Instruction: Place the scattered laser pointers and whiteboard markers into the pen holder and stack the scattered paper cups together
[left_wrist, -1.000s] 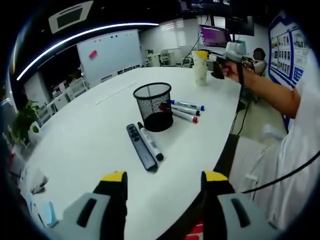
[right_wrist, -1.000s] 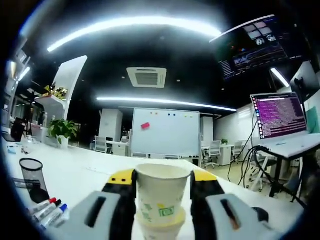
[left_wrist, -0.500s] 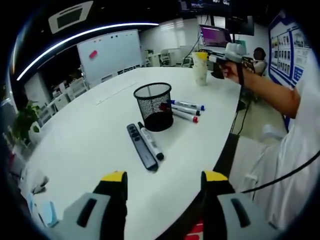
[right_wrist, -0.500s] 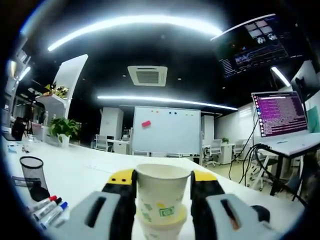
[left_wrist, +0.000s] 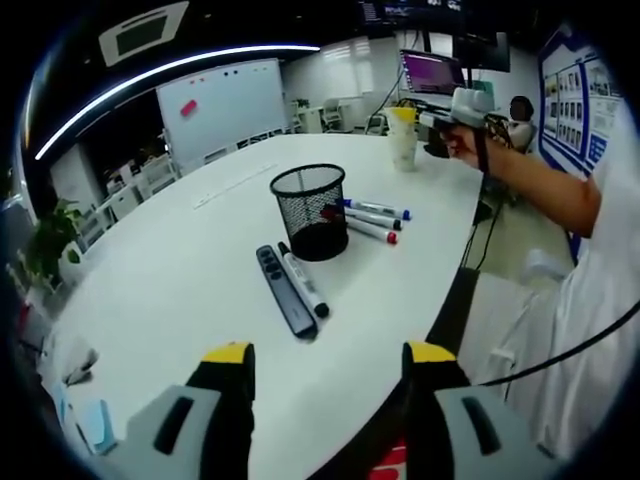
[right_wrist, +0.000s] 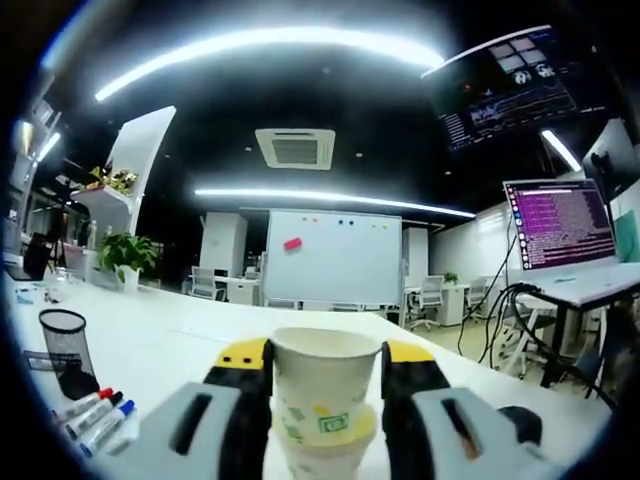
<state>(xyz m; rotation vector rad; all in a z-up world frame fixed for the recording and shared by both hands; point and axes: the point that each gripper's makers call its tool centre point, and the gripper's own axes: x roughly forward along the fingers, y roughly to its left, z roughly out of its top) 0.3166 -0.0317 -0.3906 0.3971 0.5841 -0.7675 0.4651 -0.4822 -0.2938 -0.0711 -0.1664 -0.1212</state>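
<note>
Black mesh pen holder (left_wrist: 308, 211), white table (left_wrist: 180, 270), white green-printed paper cup (right_wrist: 322, 391).

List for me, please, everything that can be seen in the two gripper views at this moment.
Pen holder: one, black mesh, upright mid-table.
Whiteboard markers: three, white bodies with blue, black and red caps, lying beside the holder.
Marker: one, white with black cap, lying in front of the holder.
Laser pointer: one, dark, lying alongside that marker.
Paper cups: two, white with green print, one nested in the other.
Table: one, white, rounded edge.
Whiteboard: one, white, behind the table.
Left gripper: yellow-tipped, open, over the table's near edge.
Right gripper: yellow-tipped, shut on the upper cup.
</note>
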